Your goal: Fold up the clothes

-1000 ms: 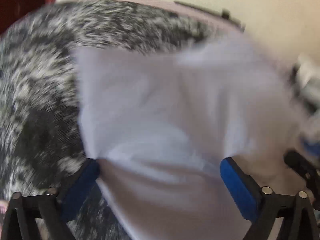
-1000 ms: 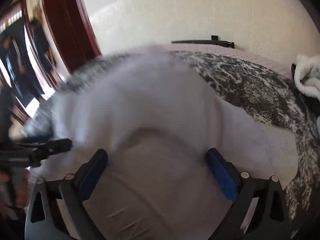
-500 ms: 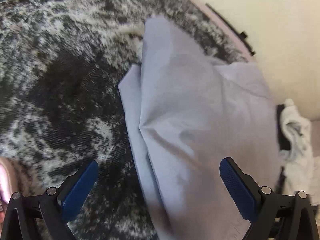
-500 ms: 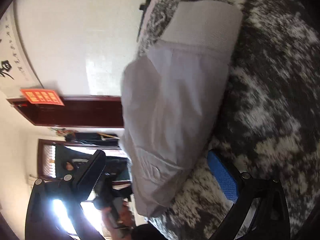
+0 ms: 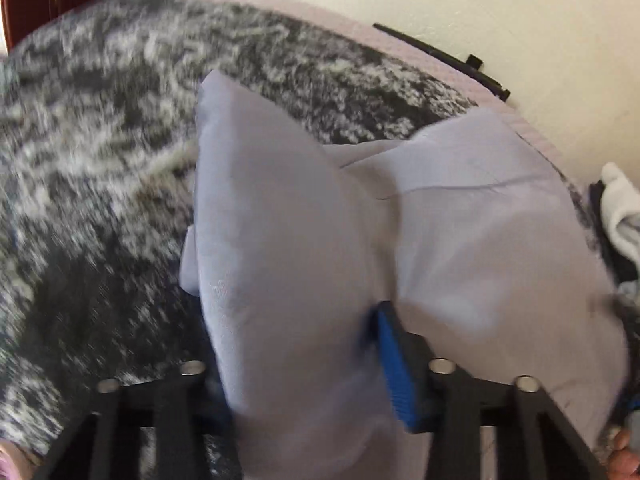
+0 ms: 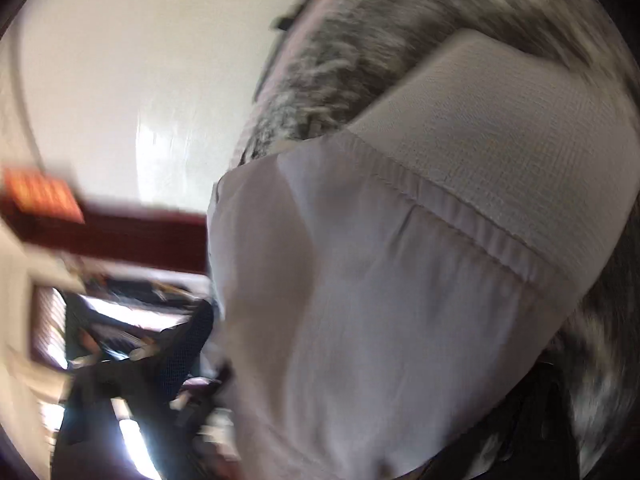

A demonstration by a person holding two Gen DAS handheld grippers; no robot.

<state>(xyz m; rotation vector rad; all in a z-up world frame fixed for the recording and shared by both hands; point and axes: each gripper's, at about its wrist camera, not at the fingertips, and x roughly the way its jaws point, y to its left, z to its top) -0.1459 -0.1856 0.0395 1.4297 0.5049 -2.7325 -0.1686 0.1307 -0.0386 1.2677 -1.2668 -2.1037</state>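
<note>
Two grippers meet one pale lilac garment (image 5: 460,240) on the mottled grey blanket (image 5: 100,160): left gripper (image 5: 296,360) jaws pinch its bunched fold between them; right gripper jaws are hidden behind cloth, state undeterminable.

A grey-and-white mottled blanket (image 5: 120,168) covers the bed — pale lavender garment (image 5: 460,232) lies on it.

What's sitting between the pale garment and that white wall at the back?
In the left wrist view, the black-and-white speckled blanket lies beyond the pale garment, then a pink strip of bedding against the wall.
</note>
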